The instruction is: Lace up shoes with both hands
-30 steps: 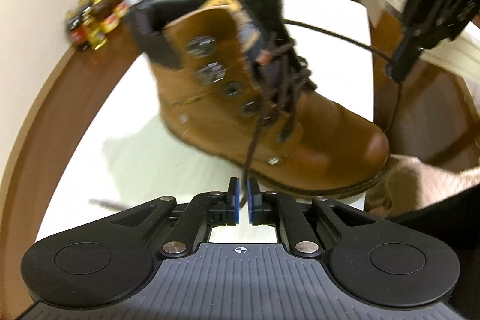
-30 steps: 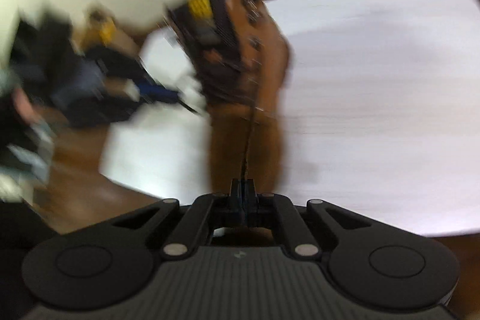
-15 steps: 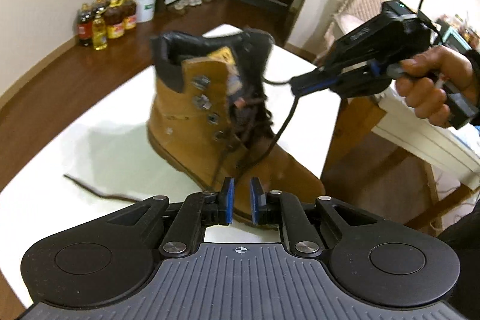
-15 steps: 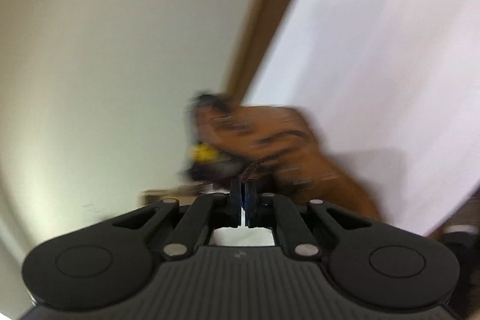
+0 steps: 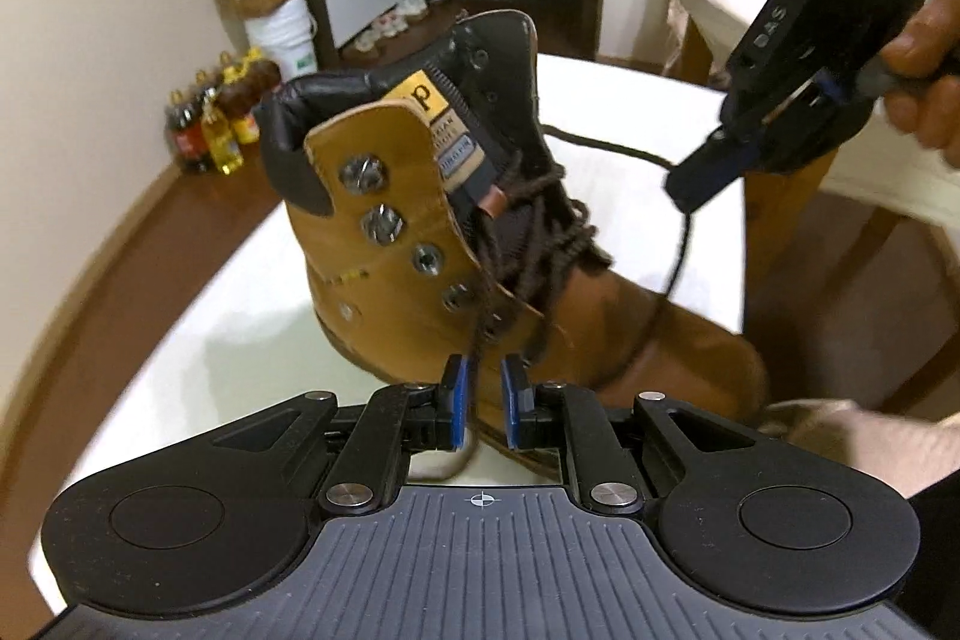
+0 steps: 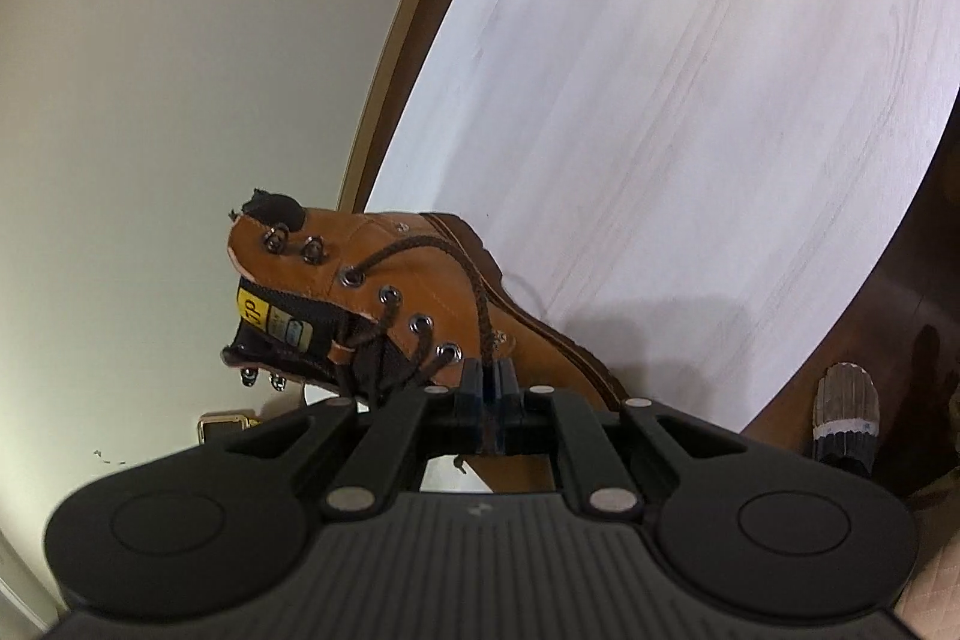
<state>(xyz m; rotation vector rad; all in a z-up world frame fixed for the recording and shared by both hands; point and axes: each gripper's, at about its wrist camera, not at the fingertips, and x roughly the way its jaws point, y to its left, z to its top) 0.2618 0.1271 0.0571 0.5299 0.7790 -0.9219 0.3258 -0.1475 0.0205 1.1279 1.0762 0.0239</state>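
A: We found the tan boot (image 5: 420,244) at the centre of the left wrist frame, standing on the white table (image 5: 636,112); its dark lace (image 5: 675,244) ran from the eyelets toward the right gripper (image 5: 690,187) in the upper right of that frame

B: We saw the left gripper (image 5: 480,403) low in the frame with its jaws parted, having just been opening; a strand of lace hung between the blue pads (image 5: 457,400), but they did not press on it

A: In the right wrist frame the boot (image 6: 384,298) lay left of centre; the right gripper (image 6: 489,388) was nearly closed, the lace (image 6: 474,292) pinched between its pads, though the jaws had just been easing apart
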